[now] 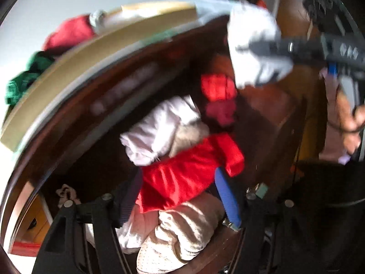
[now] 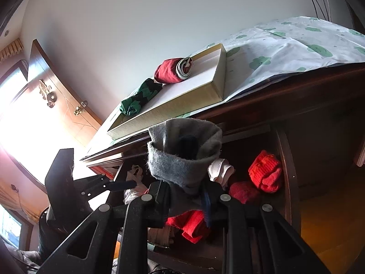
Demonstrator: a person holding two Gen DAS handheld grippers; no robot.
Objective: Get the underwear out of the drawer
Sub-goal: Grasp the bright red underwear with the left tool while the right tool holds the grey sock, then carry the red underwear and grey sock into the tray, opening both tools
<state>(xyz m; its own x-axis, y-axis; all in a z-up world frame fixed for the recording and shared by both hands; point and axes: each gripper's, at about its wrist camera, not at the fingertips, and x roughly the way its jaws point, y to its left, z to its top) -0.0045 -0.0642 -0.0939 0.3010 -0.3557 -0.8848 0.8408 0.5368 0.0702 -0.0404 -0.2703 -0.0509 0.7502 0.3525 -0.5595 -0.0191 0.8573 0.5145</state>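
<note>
We find the right gripper (image 2: 186, 180) pinching a rolled grey garment (image 2: 182, 157), soft and fuzzy with its cuff-like mouth gaping open; it hangs in the air above the open drawer (image 1: 262, 114), below the edge of the dresser top. In the left wrist view the left gripper (image 1: 178, 196) sits over the drawer's heap of red, white and beige clothes (image 1: 182, 159), its fingers spread, pinching nothing. A shallow box (image 2: 205, 86) on top holds a dark red roll (image 2: 170, 70) and a green roll (image 2: 139, 98).
</note>
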